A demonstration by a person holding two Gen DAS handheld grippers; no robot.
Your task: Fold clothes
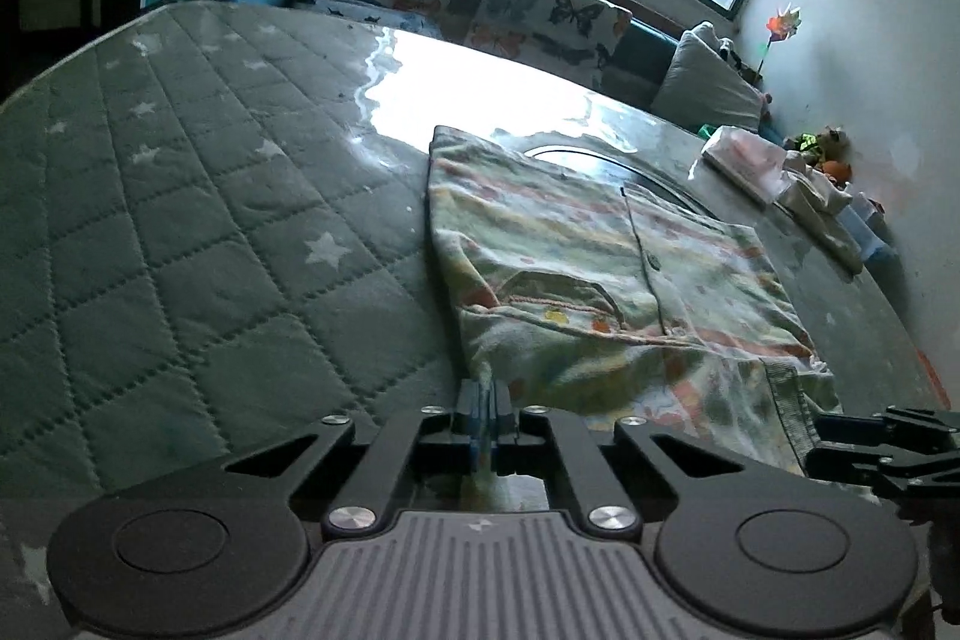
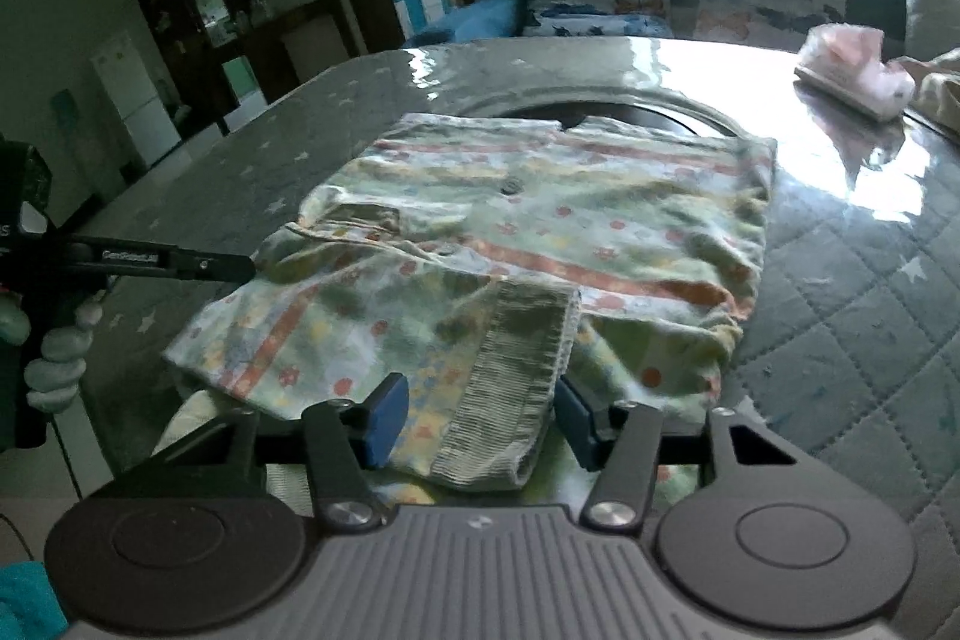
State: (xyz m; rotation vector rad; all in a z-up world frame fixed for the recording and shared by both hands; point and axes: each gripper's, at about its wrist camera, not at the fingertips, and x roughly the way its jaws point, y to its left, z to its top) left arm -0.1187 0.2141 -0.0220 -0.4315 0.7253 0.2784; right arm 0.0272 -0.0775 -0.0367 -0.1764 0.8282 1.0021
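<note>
On the quilted table (image 1: 180, 232), the left gripper (image 1: 485, 400) is pinching the garment's (image 1: 600, 268) near edge. The right gripper (image 2: 474, 418) is half-spread, straddling the ribbed cuff (image 2: 516, 388) ungripped; next, probably, it needs to clamp before both lift to fold.

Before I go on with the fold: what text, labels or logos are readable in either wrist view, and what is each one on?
White lettering on the side of the left gripper's finger, seen from the right wrist: starts like "Gen", the rest too blurred to read.
Small pale logo mark on each camera's own grey ribbed housing: a symbol, no letters.
Patterned shirt: printed flowers and stripes only, no words.
Nothing else is legible.
</note>
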